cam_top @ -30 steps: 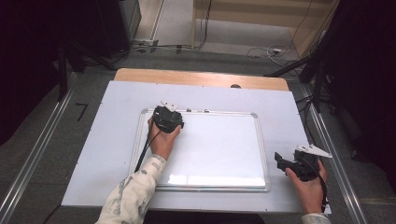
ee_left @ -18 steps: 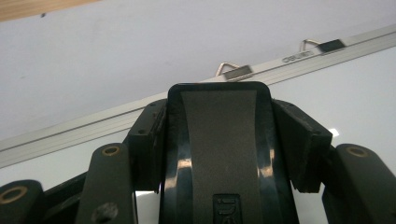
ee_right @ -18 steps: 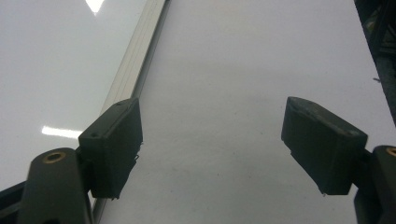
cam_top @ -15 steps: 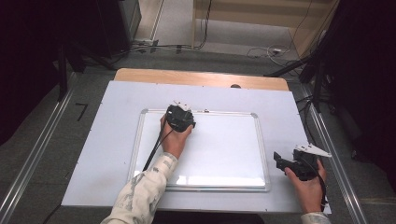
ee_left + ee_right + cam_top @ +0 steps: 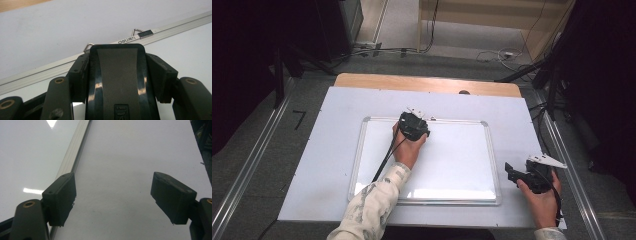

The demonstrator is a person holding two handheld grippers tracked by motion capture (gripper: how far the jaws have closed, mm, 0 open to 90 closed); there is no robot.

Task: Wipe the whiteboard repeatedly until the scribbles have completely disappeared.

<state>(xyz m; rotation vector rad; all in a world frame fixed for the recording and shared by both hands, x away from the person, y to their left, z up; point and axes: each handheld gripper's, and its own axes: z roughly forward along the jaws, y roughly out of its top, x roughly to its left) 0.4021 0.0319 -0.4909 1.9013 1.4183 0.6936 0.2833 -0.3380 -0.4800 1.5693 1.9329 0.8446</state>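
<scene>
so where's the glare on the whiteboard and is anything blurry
High view: a bright reflection lies along the whiteboard's near edge. Right gripper view: two glare patches on the board, the jaws soft. Left gripper view: the held eraser shows small highlights, the frame's logo sharp.

Grey floor (image 5: 272, 150); cables (image 5: 492, 52); wooden table edge (image 5: 362, 82).

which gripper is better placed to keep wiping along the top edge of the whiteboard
Left. The left gripper is shut on a black eraser and sits at the whiteboard's top frame. The right gripper is open and empty, off the board's right edge.
</scene>
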